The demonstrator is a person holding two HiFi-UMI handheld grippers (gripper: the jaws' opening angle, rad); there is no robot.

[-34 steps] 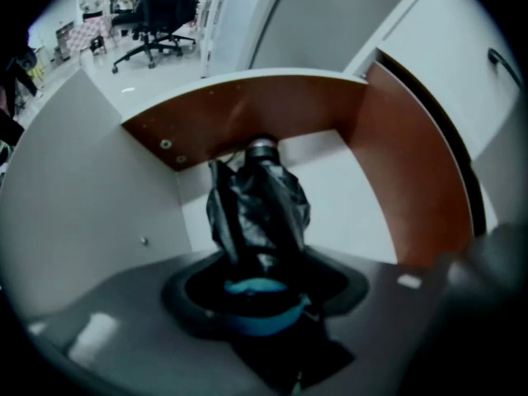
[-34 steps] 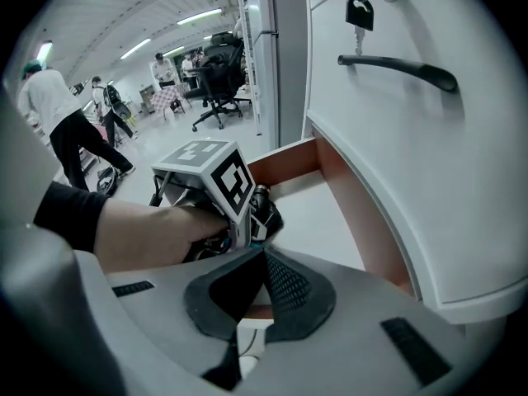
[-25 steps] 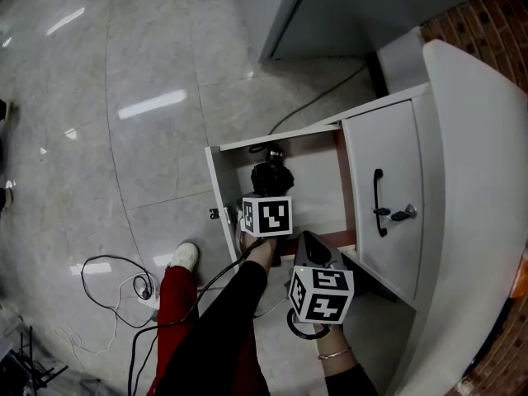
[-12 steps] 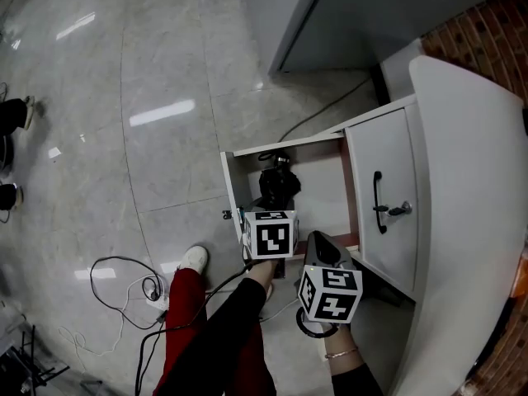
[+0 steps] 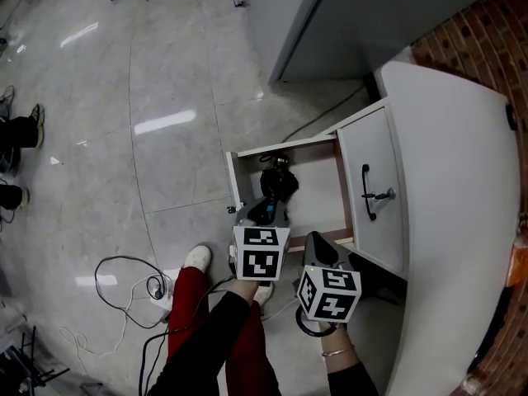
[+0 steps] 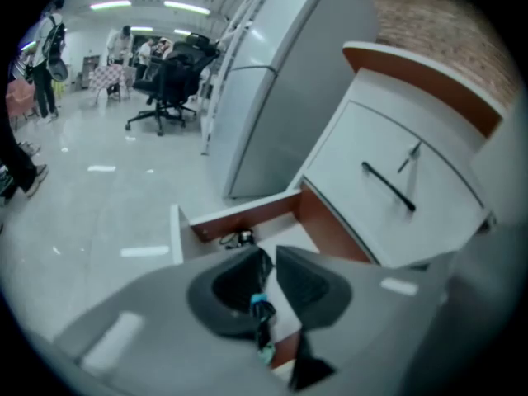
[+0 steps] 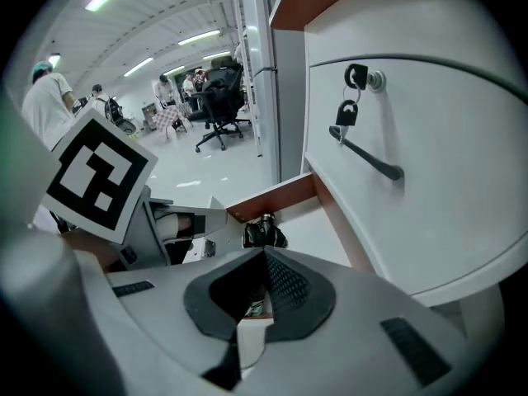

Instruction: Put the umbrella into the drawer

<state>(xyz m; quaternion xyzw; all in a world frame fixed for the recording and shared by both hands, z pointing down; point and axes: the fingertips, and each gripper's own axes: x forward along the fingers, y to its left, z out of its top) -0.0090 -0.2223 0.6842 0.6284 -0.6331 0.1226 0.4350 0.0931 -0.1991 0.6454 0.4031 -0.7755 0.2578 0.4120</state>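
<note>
Now left gripper [image 6: 271,258] has risen, jaws just closing to an empty slit (right gripper [image 7: 264,258] shut, empty), leaving the folded umbrella [image 5: 276,181] beyond them in the drawer [image 5: 318,200].

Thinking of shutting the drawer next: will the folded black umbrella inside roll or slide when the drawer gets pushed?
It may roll a little: the umbrella looks like a compact rounded bundle lying loose on the floor of the drawer, with bare space beside it. Its bunched fabric suggests something soft and light, not rigid. The drawer's walls should stop it.
</note>
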